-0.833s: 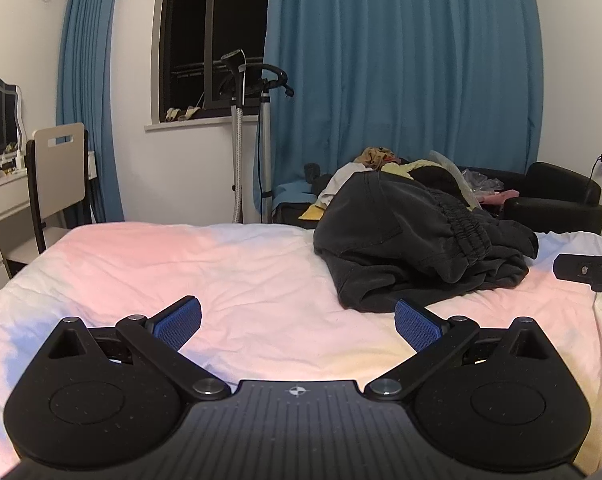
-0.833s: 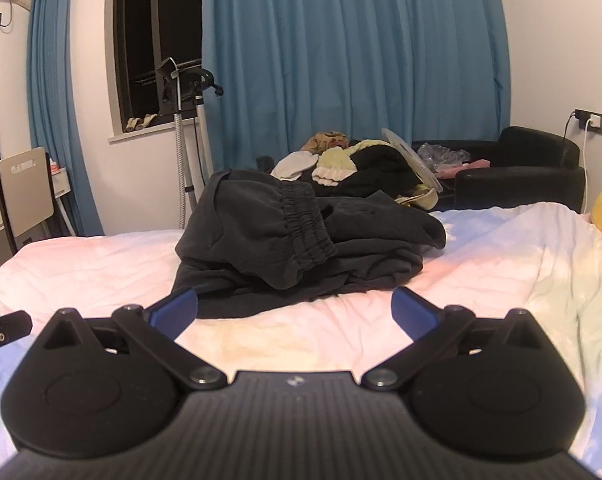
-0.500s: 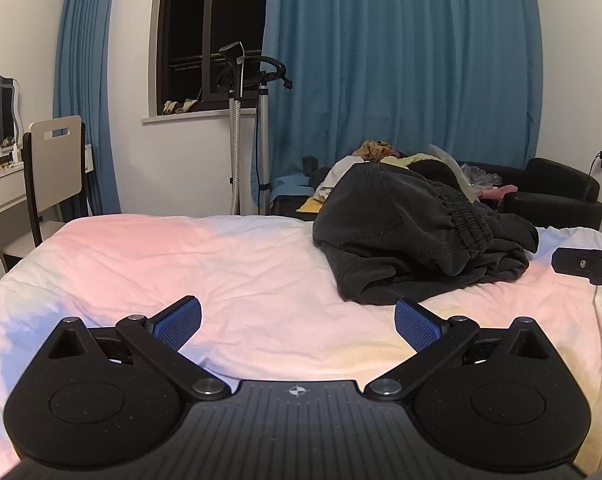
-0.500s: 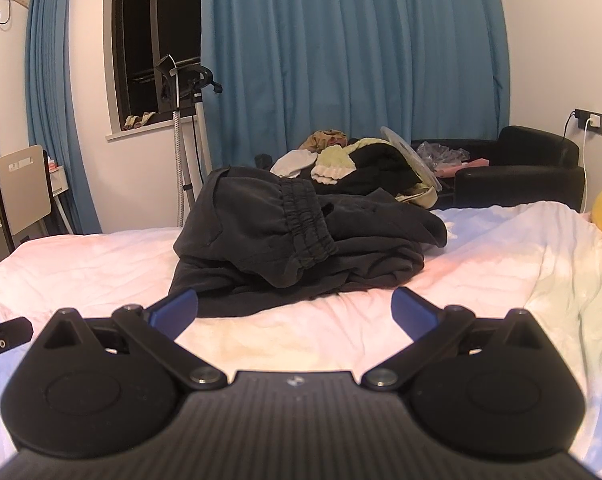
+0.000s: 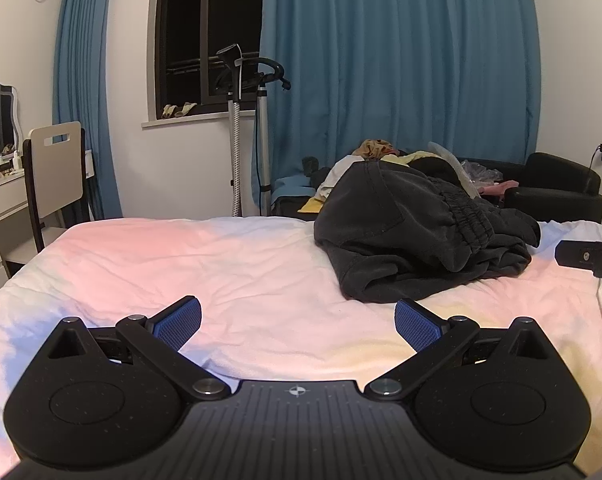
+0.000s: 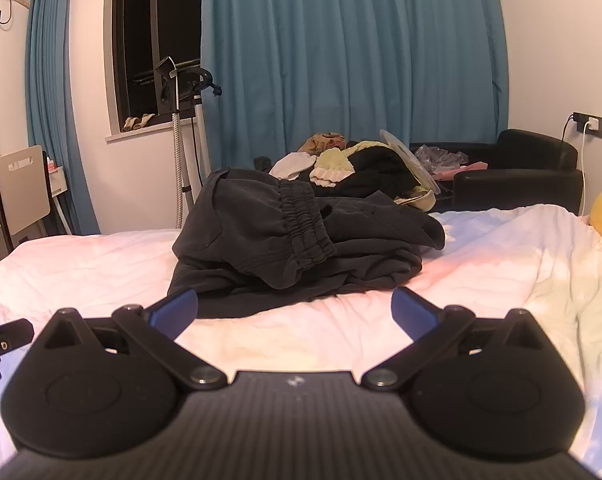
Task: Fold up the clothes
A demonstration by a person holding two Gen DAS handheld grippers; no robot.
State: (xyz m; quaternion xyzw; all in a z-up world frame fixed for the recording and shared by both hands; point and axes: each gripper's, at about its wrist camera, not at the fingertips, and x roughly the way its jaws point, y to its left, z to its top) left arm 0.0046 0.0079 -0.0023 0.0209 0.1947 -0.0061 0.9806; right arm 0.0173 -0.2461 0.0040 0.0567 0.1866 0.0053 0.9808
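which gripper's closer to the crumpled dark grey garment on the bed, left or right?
Right. Right gripper faces the crumpled dark grey garment head-on, fingertips near its hem. Left gripper sits off to its left, farther back.

Both grippers hover side by side, left gripper [image 5: 297, 322] and right gripper [image 6: 295, 312], jaws spread wide, nothing between them.

Two low views across bed [image 5: 261, 264]
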